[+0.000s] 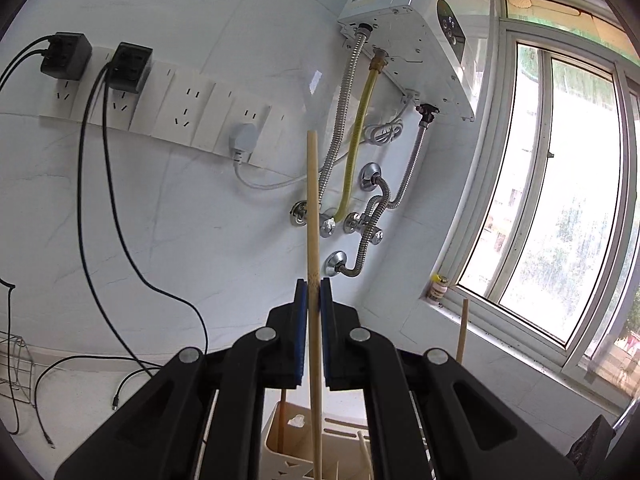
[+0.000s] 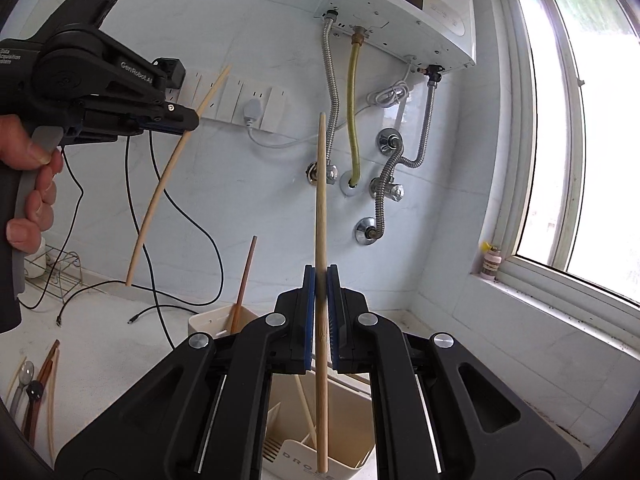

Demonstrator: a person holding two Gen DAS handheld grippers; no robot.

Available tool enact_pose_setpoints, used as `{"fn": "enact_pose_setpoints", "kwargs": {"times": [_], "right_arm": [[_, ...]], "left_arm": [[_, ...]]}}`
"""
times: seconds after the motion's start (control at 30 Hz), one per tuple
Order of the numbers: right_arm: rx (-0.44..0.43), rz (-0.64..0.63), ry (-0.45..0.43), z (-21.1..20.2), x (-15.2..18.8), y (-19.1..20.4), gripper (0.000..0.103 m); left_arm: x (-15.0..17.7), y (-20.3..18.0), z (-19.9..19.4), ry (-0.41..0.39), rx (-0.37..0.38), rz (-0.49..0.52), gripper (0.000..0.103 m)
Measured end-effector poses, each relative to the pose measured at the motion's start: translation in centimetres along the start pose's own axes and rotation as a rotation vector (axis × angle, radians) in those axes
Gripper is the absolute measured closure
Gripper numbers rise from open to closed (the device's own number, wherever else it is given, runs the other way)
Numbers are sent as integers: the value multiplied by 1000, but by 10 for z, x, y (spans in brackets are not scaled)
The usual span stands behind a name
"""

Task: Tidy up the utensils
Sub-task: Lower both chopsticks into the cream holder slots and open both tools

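Note:
My left gripper (image 1: pixel 314 282) is shut on a pale wooden chopstick (image 1: pixel 313 208) that stands upright between the pads; its lower end hangs over the cream utensil holder (image 1: pixel 288 436). In the right wrist view the left gripper (image 2: pixel 192 120) shows at upper left, held by a hand, with that chopstick (image 2: pixel 160 188) slanting down. My right gripper (image 2: pixel 321 270) is shut on a second wooden chopstick (image 2: pixel 320 208), upright, its lower end over the cream holder (image 2: pixel 348 452). A brown chopstick (image 2: pixel 244 280) stands in the holder's far compartment.
Several spoons and chopsticks (image 2: pixel 36 392) lie on the white counter at lower left. A wire rack (image 2: pixel 56 268) stands by the wall. Black cables (image 2: pixel 168 312) trail over the counter. A water heater (image 2: pixel 404 4) with hoses hangs above; a window (image 2: pixel 580 120) is on the right.

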State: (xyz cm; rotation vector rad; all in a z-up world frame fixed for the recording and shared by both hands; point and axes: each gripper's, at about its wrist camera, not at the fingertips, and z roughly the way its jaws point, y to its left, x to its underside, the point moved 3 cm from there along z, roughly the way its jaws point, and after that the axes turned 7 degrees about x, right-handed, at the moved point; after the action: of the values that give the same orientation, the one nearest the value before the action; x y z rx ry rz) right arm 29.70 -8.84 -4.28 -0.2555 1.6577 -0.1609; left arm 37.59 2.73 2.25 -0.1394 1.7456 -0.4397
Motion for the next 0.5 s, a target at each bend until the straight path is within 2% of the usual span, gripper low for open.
{"fn": "enact_pose_setpoints", "kwargs": {"times": [0.17, 0.5], "right_arm": [[-1, -10, -32, 9, 7, -5, 98], [-11, 21, -29, 26, 29, -15, 98]], "left_arm": [[5, -6, 23, -35, -16, 16, 97], [38, 12, 62, -15, -87, -13, 97]]}}
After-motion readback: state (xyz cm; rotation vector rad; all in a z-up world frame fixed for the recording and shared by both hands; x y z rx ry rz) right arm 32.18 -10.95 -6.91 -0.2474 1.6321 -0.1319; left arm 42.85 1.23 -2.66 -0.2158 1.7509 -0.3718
